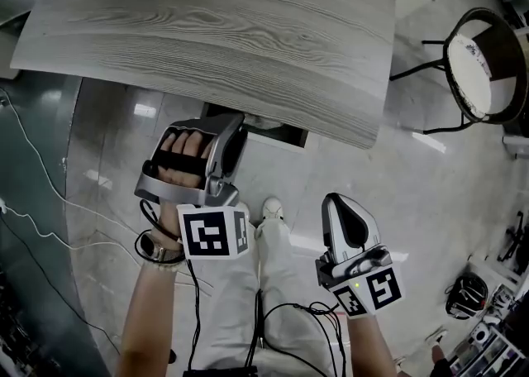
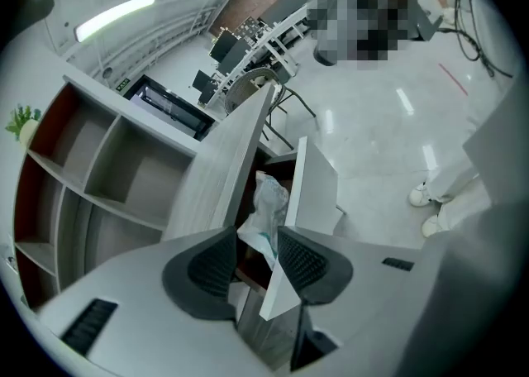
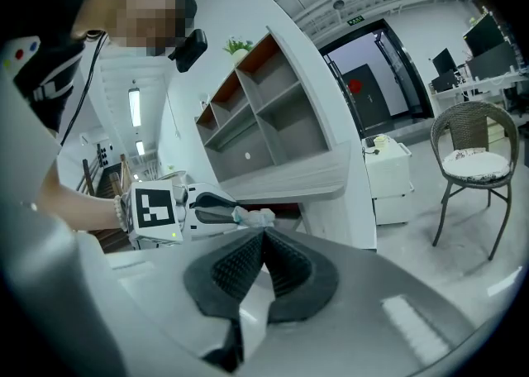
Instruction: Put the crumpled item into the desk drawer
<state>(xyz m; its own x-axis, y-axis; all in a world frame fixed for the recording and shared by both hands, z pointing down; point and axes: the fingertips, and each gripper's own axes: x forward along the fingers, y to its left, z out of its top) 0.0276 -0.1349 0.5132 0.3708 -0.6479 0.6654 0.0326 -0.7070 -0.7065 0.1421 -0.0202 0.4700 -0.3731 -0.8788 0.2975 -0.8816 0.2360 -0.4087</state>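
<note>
The crumpled white item (image 2: 269,200) lies in the open desk drawer (image 2: 312,181), just under the grey wooden desk top (image 2: 221,177). My left gripper (image 2: 256,239) is open, its jaws wide on either side of the item's lower end, neither pad pressing it. In the head view the left gripper (image 1: 234,129) reaches to the drawer (image 1: 277,134) below the desk edge (image 1: 215,28). My right gripper (image 1: 337,202) hangs shut and empty to the right, off the desk. From the right gripper (image 3: 263,235) I see the left gripper (image 3: 235,215) with the item (image 3: 258,218) at its tips.
A wicker chair (image 1: 483,65) stands right of the desk. An open shelf unit (image 3: 264,111) rises behind the desk and a small white cabinet (image 3: 388,177) sits beside it. Cables (image 1: 41,177) trail over the floor at left. The person's shoes (image 1: 271,208) are below the drawer.
</note>
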